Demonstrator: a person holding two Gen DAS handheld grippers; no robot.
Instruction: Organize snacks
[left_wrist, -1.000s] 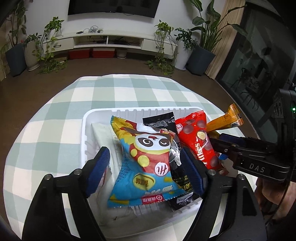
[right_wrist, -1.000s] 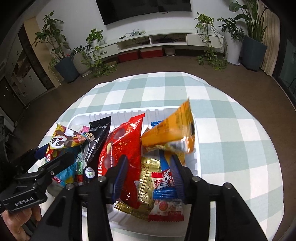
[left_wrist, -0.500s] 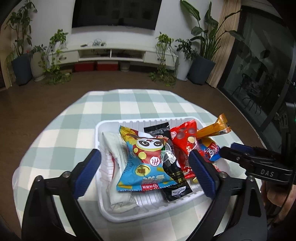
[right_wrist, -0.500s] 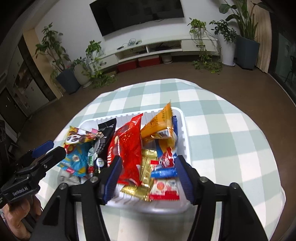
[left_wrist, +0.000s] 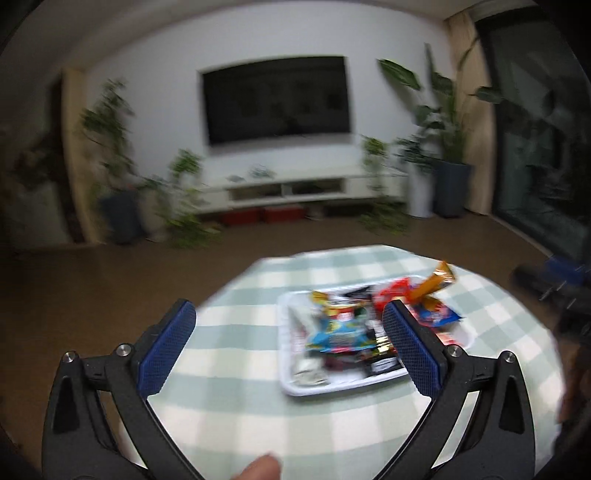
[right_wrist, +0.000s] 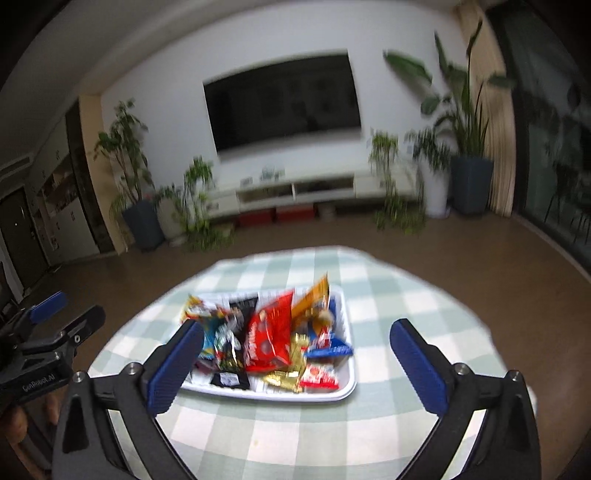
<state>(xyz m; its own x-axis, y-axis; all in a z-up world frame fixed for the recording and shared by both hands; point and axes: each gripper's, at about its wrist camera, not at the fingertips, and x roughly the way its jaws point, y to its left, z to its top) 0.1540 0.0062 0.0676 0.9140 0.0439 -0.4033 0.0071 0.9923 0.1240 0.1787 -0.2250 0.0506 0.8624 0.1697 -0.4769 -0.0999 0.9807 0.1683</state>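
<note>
Round table (right_wrist: 388, 424) in a green-white check cloth is filling the near half of both views. The white tray (right_wrist: 347, 391) is sitting near its middle, packed with snack packets: red bag (right_wrist: 267, 336), blue panda bag (left_wrist: 334, 334), black packet (right_wrist: 231, 378), orange packet (right_wrist: 314, 295) sticking up at the far right, gold and small red-white packs at the near right.

Change: a second ago both grippers were down at the tray, the left around the panda bag and the right over the small packs; now both are pulling up and back, and the tray is looking far smaller. Left gripper (left_wrist: 290, 349) jaws are opening, nothing between them. Right gripper (right_wrist: 297, 356) jaws are opening too, wide apart, empty. All the snacks are lying in the tray, so the sorting is looking finished, or about to be.

Hard to make out: both views are motion-blurred, labels unreadable. The left gripper's right finger is covering part of the tray. A fingertip (left_wrist: 260, 467) is poking in, cut off at the near edge.
</note>
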